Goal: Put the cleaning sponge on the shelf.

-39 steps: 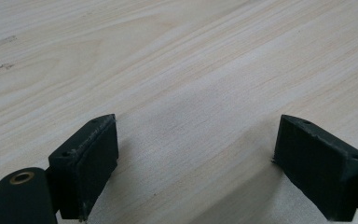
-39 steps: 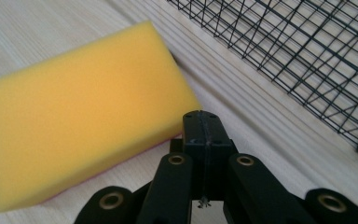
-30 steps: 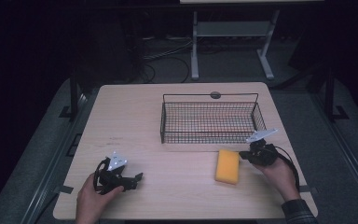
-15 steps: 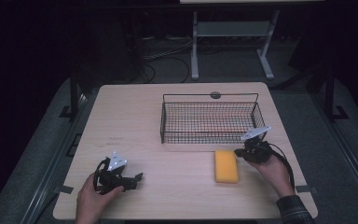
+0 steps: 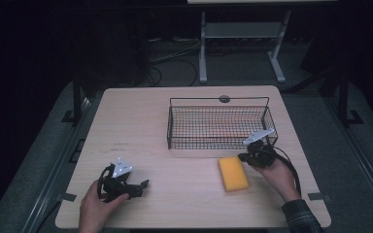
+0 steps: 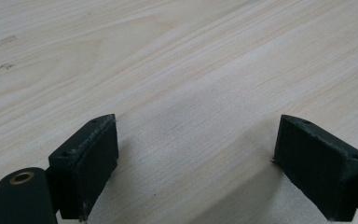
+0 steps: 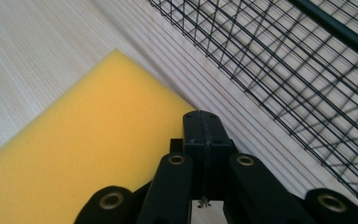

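Note:
A yellow sponge (image 5: 232, 173) lies flat on the wooden table (image 5: 141, 121), just in front of a black wire basket (image 5: 218, 125). My right gripper (image 5: 245, 158) hovers at the sponge's far right corner, its jaws pressed together with nothing between them. In the right gripper view the shut gripper (image 7: 204, 122) sits over the sponge (image 7: 79, 154) edge, with the basket mesh (image 7: 298, 70) to the right. My left gripper (image 5: 143, 187) rests near the table's front left. In the left gripper view my gripper (image 6: 196, 149) stands open over bare wood.
The basket looks empty and sits at the table's back right. A round dark grommet (image 5: 224, 99) is set in the table behind it. A metal stand (image 5: 243, 34) and cables lie on the dark floor beyond the table.
My right gripper has moved left and a little away from me, from beside the sponge's right edge to its far right corner near the basket. The left hand has stayed put.

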The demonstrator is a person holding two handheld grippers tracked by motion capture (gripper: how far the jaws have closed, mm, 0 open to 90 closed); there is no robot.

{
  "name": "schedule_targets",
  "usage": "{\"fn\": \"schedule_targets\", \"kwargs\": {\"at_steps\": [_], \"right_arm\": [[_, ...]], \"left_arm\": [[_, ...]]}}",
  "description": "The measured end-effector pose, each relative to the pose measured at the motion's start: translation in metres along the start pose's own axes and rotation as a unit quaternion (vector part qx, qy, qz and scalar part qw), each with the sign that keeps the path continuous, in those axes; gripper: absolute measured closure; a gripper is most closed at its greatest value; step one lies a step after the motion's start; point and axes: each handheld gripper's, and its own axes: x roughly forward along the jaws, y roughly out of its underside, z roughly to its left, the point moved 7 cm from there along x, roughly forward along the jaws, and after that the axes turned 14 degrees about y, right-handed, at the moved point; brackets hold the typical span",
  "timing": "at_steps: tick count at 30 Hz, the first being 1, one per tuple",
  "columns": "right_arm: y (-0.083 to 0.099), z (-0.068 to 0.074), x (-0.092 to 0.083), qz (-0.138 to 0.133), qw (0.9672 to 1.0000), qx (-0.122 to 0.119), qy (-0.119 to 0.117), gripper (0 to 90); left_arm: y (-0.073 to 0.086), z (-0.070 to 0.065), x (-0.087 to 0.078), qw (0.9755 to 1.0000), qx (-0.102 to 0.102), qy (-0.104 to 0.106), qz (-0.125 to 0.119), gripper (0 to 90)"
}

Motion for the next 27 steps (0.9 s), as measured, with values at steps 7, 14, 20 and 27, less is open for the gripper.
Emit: {"fn": "schedule_targets", "kwargs": {"at_steps": [7, 14, 20, 27], "right_arm": [[-0.008, 0.007, 0.004, -0.002, 1.0000, -0.009, -0.004, 89.9], [-0.014, 0.013, 0.007, -0.005, 0.9998, -0.019, -0.010, 89.9], [-0.020, 0.021, 0.010, -0.006, 0.9995, -0.029, -0.015, 89.9], [-0.028, 0.030, 0.013, -0.006, 0.9990, -0.038, -0.021, 89.9]], "left_arm": [[0.000, 0.000, 0.000, 1.0000, 0.000, 0.000, 0.000, 12.7], [0.000, 0.000, 0.000, 1.0000, 0.000, 0.000, 0.000, 12.7], [0.000, 0.000, 0.000, 1.0000, 0.000, 0.000, 0.000, 12.7], [0.000, 0.000, 0.000, 1.0000, 0.000, 0.000, 0.000, 12.7]]}}
